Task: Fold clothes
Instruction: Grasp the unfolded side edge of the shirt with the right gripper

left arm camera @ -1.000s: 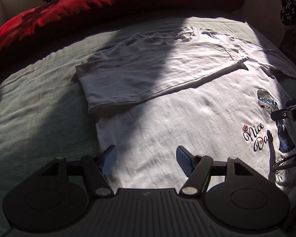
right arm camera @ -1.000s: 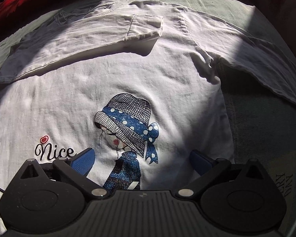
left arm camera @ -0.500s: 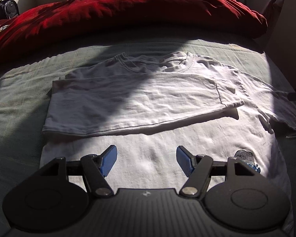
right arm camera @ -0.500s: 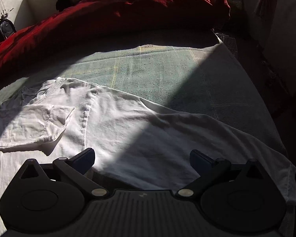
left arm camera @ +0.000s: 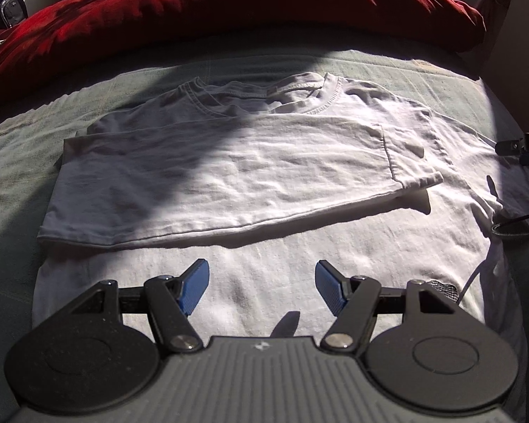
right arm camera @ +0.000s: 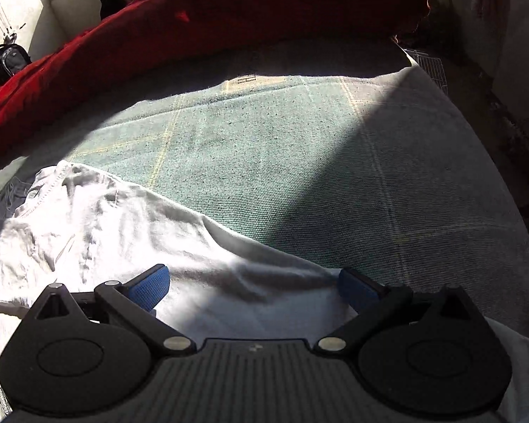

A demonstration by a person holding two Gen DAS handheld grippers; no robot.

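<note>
We note a white cotton T-shirt [left arm camera: 299,246] spread flat on a pale green woven bedcover [right arm camera: 299,162], collar toward twelve o'clock in the left wrist view, with a rumpled dark red duvet [left arm camera: 229,3] heaped along the far edge of the bed. One side of the shirt lies folded across its body, the short sleeve [left arm camera: 409,162] ending at about two o'clock from the shirt's middle; the fold's hem runs from eight o'clock to three. Hard sun and a broad shadow split the cloth. Our left gripper [left arm camera: 261,287] hangs over the shirt's lower body at six o'clock, blue pads well apart, nothing between them but cloth beneath; whether they touch it we cannot tell. Our right gripper [right arm camera: 252,285] sits over the shirt's unfolded side, its jaws spread wide and holding nothing, the right pad [right arm camera: 358,289] at the cloth's edge where it meets the bedcover. A black backpack [right arm camera: 8,61] stands at ten o'clock by the wall.
</note>
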